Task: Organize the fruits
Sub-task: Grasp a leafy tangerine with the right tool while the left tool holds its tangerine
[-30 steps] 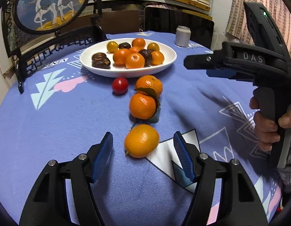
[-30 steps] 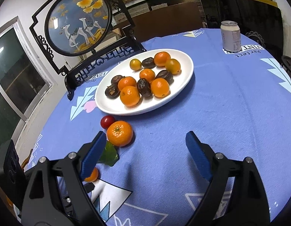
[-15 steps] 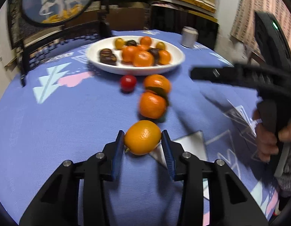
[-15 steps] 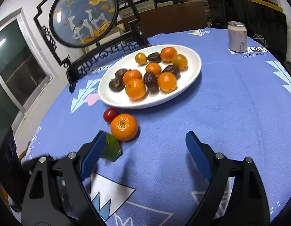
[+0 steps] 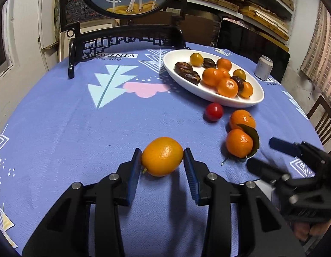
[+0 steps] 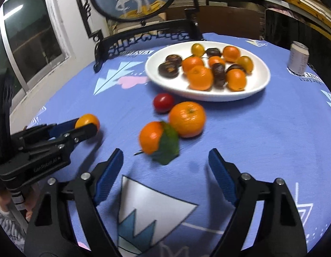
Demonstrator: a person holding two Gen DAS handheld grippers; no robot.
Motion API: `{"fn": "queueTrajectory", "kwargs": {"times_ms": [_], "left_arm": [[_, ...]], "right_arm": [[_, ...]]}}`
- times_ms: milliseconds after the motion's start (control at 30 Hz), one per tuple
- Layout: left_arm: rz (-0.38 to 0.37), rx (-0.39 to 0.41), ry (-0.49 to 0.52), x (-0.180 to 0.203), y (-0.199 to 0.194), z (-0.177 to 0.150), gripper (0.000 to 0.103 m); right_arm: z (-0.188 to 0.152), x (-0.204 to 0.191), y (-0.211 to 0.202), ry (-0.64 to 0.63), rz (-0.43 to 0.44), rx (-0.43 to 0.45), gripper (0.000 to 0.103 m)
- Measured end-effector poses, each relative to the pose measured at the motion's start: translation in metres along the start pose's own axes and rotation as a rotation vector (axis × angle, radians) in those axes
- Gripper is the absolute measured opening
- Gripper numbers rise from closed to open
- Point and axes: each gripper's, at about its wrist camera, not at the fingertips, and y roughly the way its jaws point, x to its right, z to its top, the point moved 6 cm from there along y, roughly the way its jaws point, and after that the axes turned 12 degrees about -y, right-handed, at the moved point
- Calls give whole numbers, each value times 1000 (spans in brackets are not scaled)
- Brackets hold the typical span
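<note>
Closest in, the left gripper (image 5: 162, 164) has its blue pads clamped on both sides of an oval orange fruit (image 5: 162, 156), sitting right at the fingertips over the blue tablecloth (image 5: 79, 117). The right gripper (image 6: 165, 160) is empty, with its jaws wide apart though they've just been closing in a bit, nothing between them but cloth. Just past its tips is a leafy tangerine (image 6: 151, 137), touching a bigger tangerine (image 6: 187, 118) behind it. A red cherry tomato (image 6: 163, 101) sits next, just short of the white plate (image 6: 259, 81), which is loaded with tangerines, yellow tomatoes and dark fruits. A can (image 6: 298, 59) stands further back on the right.
</note>
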Motion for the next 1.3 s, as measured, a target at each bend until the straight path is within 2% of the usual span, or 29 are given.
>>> {"fn": "queueTrajectory", "kwargs": {"times_ms": [167, 333, 400, 467, 700, 967, 1167, 1300], "left_arm": [[7, 3, 6, 0, 0, -1, 40], [13, -6, 1, -1, 2, -2, 40], [11, -7, 4, -1, 2, -2, 40], [10, -11, 11, 0, 3, -3, 40], [2, -19, 19, 3, 5, -6, 40], [0, -4, 59, 12, 3, -10, 40], [13, 35, 70, 16, -3, -9, 40], [31, 89, 84, 21, -12, -3, 40]], "right_arm": [[3, -3, 16, 22, -11, -30, 68], [8, 3, 31, 89, 9, -46, 67], [10, 4, 33, 101, 6, -43, 61], [11, 3, 34, 90, 16, -39, 41], [5, 0, 24, 72, 50, -32, 40], [-3, 8, -17, 4, -22, 50, 40], [-11, 14, -32, 21, -6, 69, 40], [-10, 20, -34, 40, 5, 76, 40]]}}
